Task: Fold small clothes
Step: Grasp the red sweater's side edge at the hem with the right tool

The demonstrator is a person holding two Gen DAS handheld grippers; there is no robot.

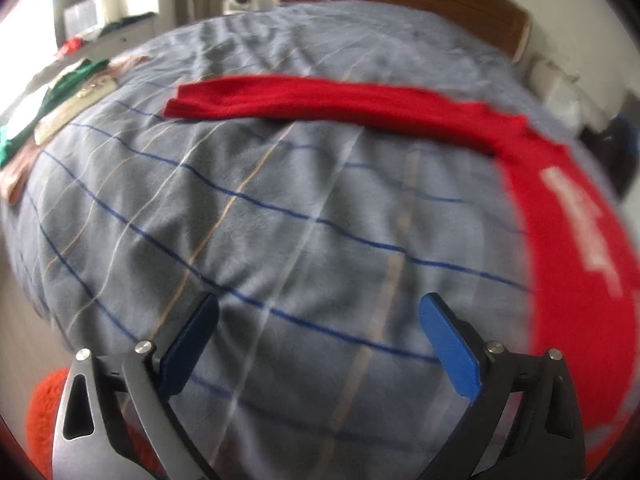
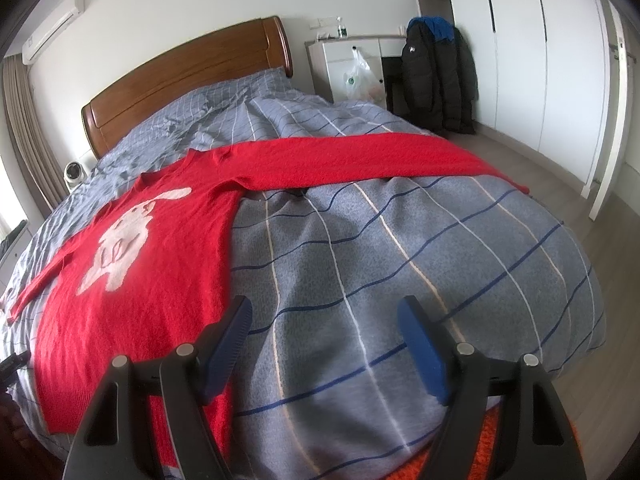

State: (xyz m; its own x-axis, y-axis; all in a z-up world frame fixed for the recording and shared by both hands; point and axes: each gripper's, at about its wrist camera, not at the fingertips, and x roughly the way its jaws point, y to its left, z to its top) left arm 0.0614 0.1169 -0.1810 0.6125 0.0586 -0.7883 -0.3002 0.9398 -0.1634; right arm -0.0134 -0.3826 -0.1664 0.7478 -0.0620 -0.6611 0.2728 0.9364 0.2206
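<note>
The left gripper (image 1: 318,344) has two flat blue pads (image 1: 450,350) on black, curved arms with cut-out slots, one arm greyer, pinned by round silver bolts (image 1: 144,346). The right gripper (image 2: 324,350) matches: blue pads (image 2: 422,354), black arms, silver bolts (image 2: 185,349).

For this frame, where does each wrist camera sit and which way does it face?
Left wrist: on the left gripper, low over the bed, facing a sleeve of the red sweater; its open fingers show.
Right wrist: on the right gripper, facing the headboard across the sweater; open fingers show.
Shared: sweater, plaid bed, headboard.
</note>
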